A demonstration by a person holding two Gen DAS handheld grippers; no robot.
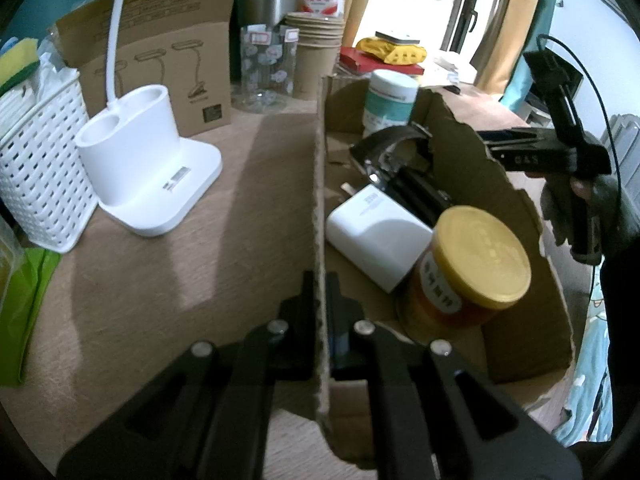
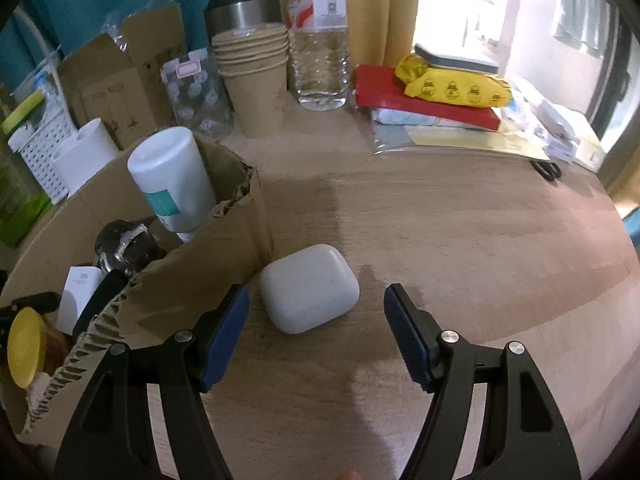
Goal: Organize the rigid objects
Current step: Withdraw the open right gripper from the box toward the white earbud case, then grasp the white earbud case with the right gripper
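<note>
**A:** Why is the left claw [image 1: 320,312] pinched together on the cardboard box [image 1: 460,128]?

**B:** It is clamped on the box's near wall, one finger on each side of the corrugated edge; I'd judge that is to steady the box, since torn cardboard like this slides easily when something is dropped in.

**A:** And the right claw [image 2: 316,320]?

**B:** Spread wide apart, holding nothing; its blue pads [image 2: 228,328] flank the white case [image 2: 310,288], which lies flat on the wooden surface [image 2: 460,240] just outside the box, touching or nearly touching the torn wall; I cannot tell which.

**A:** So the case is the piece left out?

**B:** It looks so; the box already holds a yellow-lidded jar [image 1: 472,264] on its side, a white charger [image 1: 376,236], a white bottle [image 1: 390,100] upright in the far corner, and something black and metallic [image 1: 396,152] I cannot identify.

**A:** Any risk?

**B:** The left pad sits close to the cardboard wall; closing might catch the box rather than the case, and the case's smooth rounded shell could slip from a shallow grip.
</note>
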